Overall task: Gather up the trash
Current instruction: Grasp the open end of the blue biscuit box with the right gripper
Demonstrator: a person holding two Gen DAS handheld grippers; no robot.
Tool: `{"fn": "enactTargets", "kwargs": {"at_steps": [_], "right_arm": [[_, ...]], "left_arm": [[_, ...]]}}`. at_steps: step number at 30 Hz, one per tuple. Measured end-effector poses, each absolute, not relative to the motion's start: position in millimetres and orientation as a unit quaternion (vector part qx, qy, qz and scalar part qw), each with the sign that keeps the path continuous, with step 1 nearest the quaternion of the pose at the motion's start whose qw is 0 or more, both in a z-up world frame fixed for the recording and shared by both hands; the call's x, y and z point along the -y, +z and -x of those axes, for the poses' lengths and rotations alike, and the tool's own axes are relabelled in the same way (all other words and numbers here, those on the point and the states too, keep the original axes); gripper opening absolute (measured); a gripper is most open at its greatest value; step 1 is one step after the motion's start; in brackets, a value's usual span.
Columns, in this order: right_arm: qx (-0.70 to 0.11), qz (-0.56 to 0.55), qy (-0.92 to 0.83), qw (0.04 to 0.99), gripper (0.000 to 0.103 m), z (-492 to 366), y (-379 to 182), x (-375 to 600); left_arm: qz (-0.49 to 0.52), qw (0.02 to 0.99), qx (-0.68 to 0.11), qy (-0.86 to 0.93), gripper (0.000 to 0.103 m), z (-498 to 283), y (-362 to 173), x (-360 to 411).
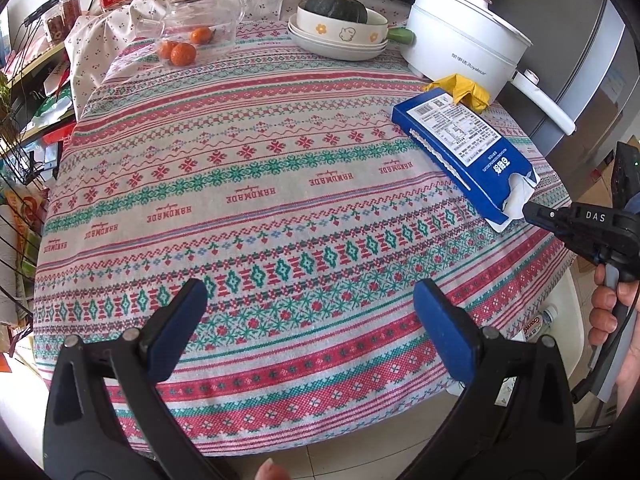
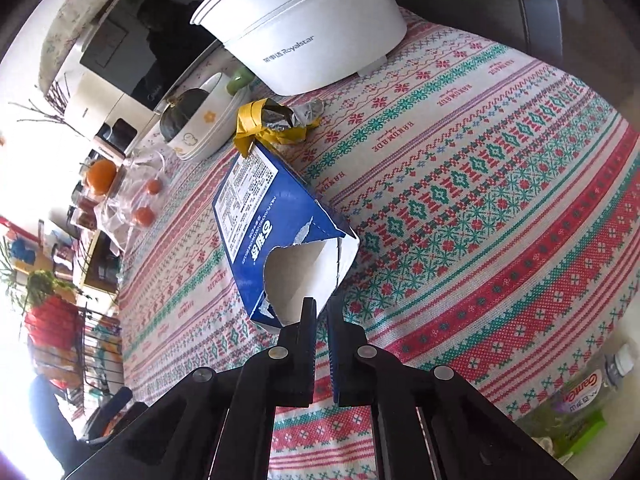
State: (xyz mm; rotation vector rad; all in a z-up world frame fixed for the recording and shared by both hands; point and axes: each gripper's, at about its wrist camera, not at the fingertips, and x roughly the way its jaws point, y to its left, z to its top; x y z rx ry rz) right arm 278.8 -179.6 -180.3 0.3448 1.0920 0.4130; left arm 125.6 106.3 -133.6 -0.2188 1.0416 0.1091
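Note:
A torn blue cardboard box [image 1: 460, 148] lies on the patterned tablecloth at the right; it also shows in the right wrist view [image 2: 256, 216] with its open torn end toward the camera. A crumpled yellow wrapper [image 1: 464, 90] lies just behind it, next to the white pot; in the right wrist view [image 2: 276, 124] it shows foil inside. My right gripper [image 2: 322, 304] is nearly shut, its fingers at the box's torn end with a narrow gap; I cannot tell if they pinch the cardboard. It shows in the left wrist view [image 1: 532, 212] touching that end. My left gripper [image 1: 310, 296] is open and empty above the table's near edge.
A white Royalstar electric pot [image 1: 460, 36] stands at the back right. Stacked bowls with a green squash [image 1: 340, 28] sit at the back centre. A clear bag with oranges [image 1: 188, 44] lies at the back left. A bottle [image 2: 592, 384] lies below the table edge.

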Motion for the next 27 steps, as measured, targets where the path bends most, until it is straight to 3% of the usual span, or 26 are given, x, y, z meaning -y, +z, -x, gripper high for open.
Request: {"fn": "enactTargets", "kwargs": {"at_steps": [2, 4, 5, 8, 10, 11, 17, 24, 26, 27], "right_arm": [[-0.503, -0.107, 0.174, 0.840, 0.010, -273, -173, 179], [-0.499, -0.069, 0.157, 0.849, 0.032, -271, -170, 181], [-0.498, -0.065, 0.155, 0.851, 0.037, -270, -170, 184], [-0.503, -0.061, 0.145, 0.850, 0.042, -274, -172, 191], [-0.498, -0.044, 0.127, 0.856, 0.056, -277, -175, 194], [-0.494, -0.023, 0.116, 0.862, 0.058, -279, -176, 193], [-0.466, 0.147, 0.127, 0.863, 0.059, -292, -196, 170], [-0.418, 0.185, 0.205, 0.866, 0.058, -305, -200, 156], [-0.412, 0.192, 0.227, 0.861, 0.056, -309, -203, 151], [-0.408, 0.190, 0.237, 0.861, 0.047, -310, -203, 150]], "left_arm": [[0.105, 0.859, -0.498, 0.051, 0.102, -125, -135, -105], [0.104, 0.859, -0.499, 0.048, 0.102, -125, -136, -102], [0.101, 0.859, -0.500, 0.046, 0.102, -126, -136, -100], [0.096, 0.860, -0.499, 0.042, 0.102, -128, -135, -97], [0.097, 0.861, -0.498, 0.042, 0.102, -128, -135, -97], [0.097, 0.861, -0.498, 0.042, 0.102, -128, -135, -98], [0.094, 0.862, -0.498, 0.029, 0.102, -134, -138, -94], [0.050, 0.881, -0.471, -0.001, 0.102, -184, -123, -76], [0.034, 0.885, -0.464, -0.020, 0.102, -205, -118, -67], [0.026, 0.887, -0.461, -0.031, 0.102, -216, -117, -62]]}}
